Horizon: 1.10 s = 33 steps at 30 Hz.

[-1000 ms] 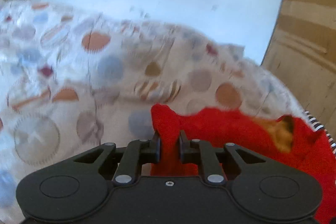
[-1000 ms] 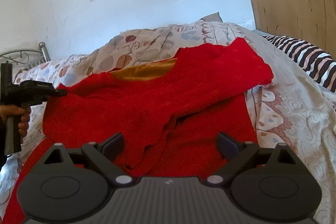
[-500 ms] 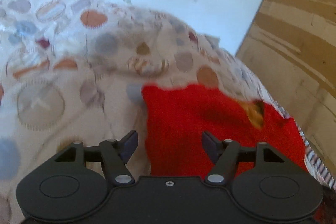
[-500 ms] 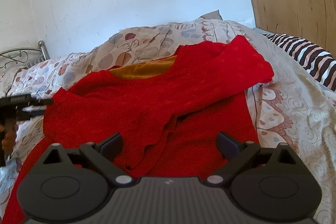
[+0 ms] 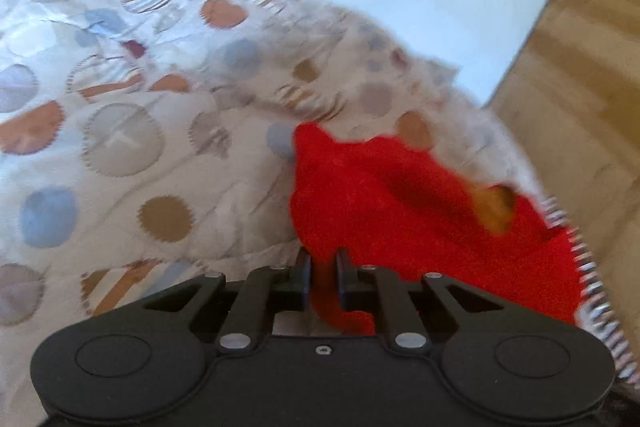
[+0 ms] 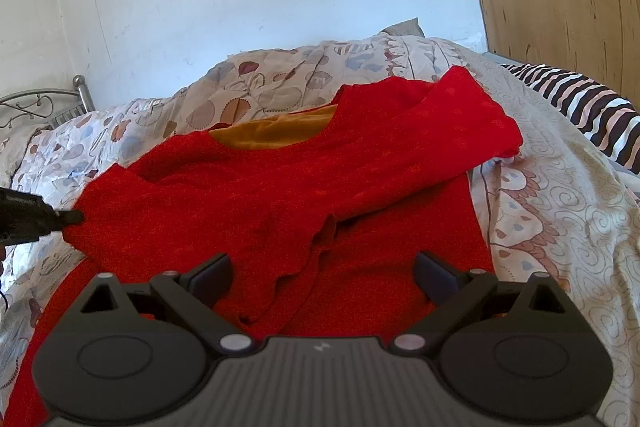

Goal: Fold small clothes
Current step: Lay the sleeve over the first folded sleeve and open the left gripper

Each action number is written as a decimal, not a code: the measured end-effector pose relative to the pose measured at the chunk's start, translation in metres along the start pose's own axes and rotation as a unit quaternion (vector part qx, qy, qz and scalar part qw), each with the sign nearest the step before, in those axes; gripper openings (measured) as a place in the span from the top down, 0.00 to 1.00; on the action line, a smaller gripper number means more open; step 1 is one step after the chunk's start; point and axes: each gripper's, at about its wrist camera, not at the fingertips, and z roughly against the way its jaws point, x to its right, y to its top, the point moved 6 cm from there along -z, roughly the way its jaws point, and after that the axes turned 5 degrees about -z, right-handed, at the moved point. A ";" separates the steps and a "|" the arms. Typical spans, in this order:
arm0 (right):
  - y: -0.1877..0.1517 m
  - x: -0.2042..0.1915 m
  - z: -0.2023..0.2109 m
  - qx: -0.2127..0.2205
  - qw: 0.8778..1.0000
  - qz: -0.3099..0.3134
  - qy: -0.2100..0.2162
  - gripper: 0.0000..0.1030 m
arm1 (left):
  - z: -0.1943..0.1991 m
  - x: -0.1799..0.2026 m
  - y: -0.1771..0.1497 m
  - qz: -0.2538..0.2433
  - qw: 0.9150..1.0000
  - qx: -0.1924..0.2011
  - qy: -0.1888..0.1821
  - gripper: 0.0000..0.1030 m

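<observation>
- Left gripper point(image 5: 322, 277) pinched tight on a thin edge of the red garment point(image 5: 420, 211), lower middle of the left wrist view; jaws just been closing, with a fold of red cloth caught between the pads.
- Same grip seen from the right wrist view at the far left edge, biting the garment's left corner.
- Right gripper point(image 6: 323, 277) hanging wide apart at the bottom of its frame, nothing between the fingers, just hovering over the lower part of the red cloth.
- Garment spread across the middle of the patterned bedspread point(image 6: 560, 211), 1 sleeve flopped diagonally over the body, mustard lining point(image 6: 276, 131) peeking out at the neck.
- Risk 1: looks like a tiny bite of cloth only, so could slip out the moment of a pull, ruining the fold line.
- Risk 2: might have grabbed just 1 layer, so the top layer drags and the back stays put, bunching the whole thing.
- Risk 3: soft lumpy bedding underneath, easy to snag the bedspread along with the cloth or get a crooked crease.
- Risk 4: only 1 corner held, right side free, so any sideways tug probably skews the garment and drags that loose sleeve along.
- Left view blurry, so exact depth of the bite hard to call.
</observation>
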 end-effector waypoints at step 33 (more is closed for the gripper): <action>0.000 0.001 -0.001 -0.002 1.000 -0.002 0.005 0.01 | -0.002 0.003 -0.006 -0.024 1.000 -0.010 0.016 0.60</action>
